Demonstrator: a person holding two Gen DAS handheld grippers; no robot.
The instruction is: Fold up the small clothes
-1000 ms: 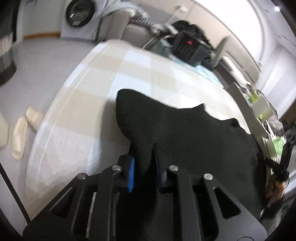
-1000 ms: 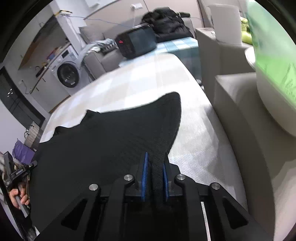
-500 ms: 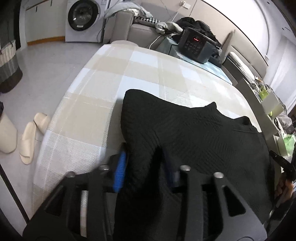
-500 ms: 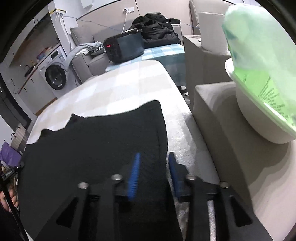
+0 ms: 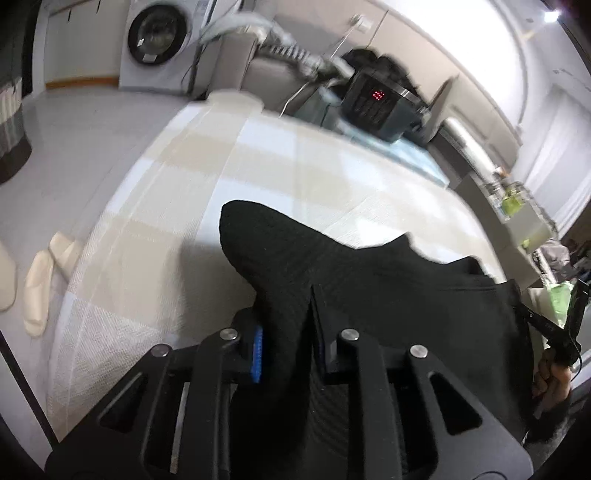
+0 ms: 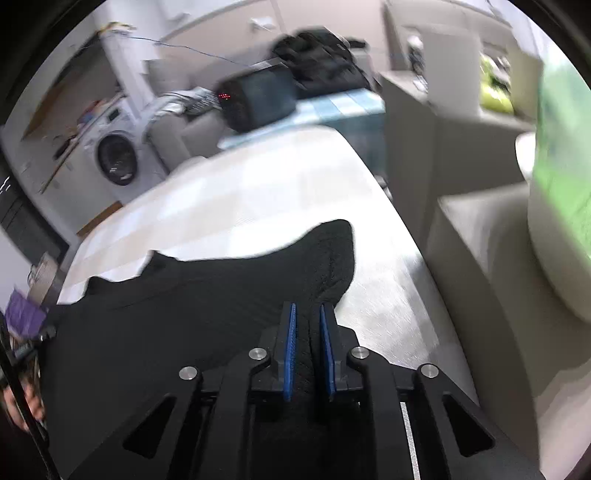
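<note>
Garment (image 5: 369,288): black ribbed knit | left tool (image 5: 286,347), right tool (image 6: 308,350): just clamped on edge

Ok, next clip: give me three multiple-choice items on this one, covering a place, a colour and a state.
1. Where does the garment lie?
A. on the checked table
B. on the floor
C. in the washing machine

2. What colour is it?
A. white
B. black
C. green

3. What is the right tool doing?
A. hanging open over bare cloth
B. gripping a slipper
C. clamped on the garment

Answers:
1. A, it spreads over the checked cover.
2. B, dark knit throughout.
3. C, blue pads pinch a fold, having just closed on it.
</note>
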